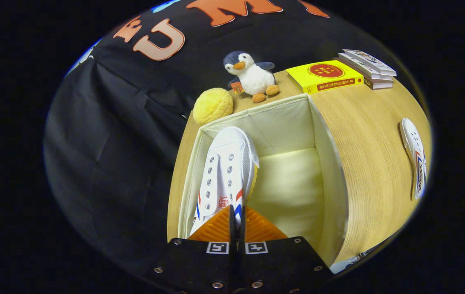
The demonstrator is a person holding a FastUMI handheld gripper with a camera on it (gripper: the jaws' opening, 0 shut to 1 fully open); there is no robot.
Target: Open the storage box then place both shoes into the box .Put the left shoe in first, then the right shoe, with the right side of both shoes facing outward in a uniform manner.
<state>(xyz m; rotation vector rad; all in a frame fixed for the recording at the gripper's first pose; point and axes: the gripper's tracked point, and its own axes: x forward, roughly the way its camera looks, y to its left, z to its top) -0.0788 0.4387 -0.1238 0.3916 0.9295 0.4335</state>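
A wooden table (363, 134) with a pale grain top stands against a black cloth wall (114, 134) that hangs in soft folds down past the table's left edge. Along the table's far edge sit a plush penguin (252, 75) and a yellow ball (213, 105) near the far left corner, with a yellow book (324, 76) and a small stack of books (367, 68) toward the far right corner. Light falls evenly on the tabletop.

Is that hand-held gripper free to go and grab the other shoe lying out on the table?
Probably not yet: the hand-held gripper is shut on the shoe inside the box. Once released, the other shoe lies unobstructed on the table.
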